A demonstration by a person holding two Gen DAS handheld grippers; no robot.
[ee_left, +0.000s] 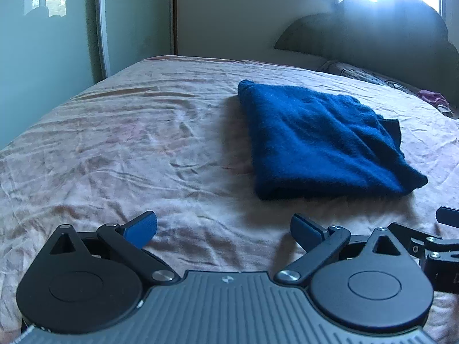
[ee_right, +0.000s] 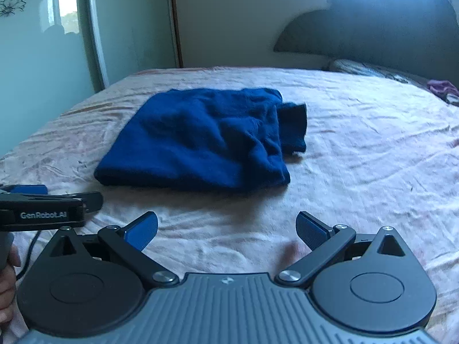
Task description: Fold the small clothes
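A dark blue fleecy garment (ee_left: 321, 143) lies folded into a thick rectangle on the pink bedsheet (ee_left: 129, 132); a darker flap sticks out at its far right side. In the right wrist view the same garment (ee_right: 200, 140) sits ahead and to the left. My left gripper (ee_left: 223, 229) hovers over the sheet short of the garment, open and holding nothing. My right gripper (ee_right: 226, 229) is likewise open and bare, a little back from the garment's near edge. The left gripper (ee_right: 43, 200) shows side-on at the left edge of the right wrist view.
The wrinkled pink sheet (ee_right: 373, 157) covers a bed with a dark curved headboard (ee_left: 373, 37) at the back right. Pillows and a purple cloth (ee_right: 443, 87) lie by the headboard. A mirrored wardrobe door (ee_left: 43, 43) stands to the left. A hand (ee_right: 7, 295) grips the left tool.
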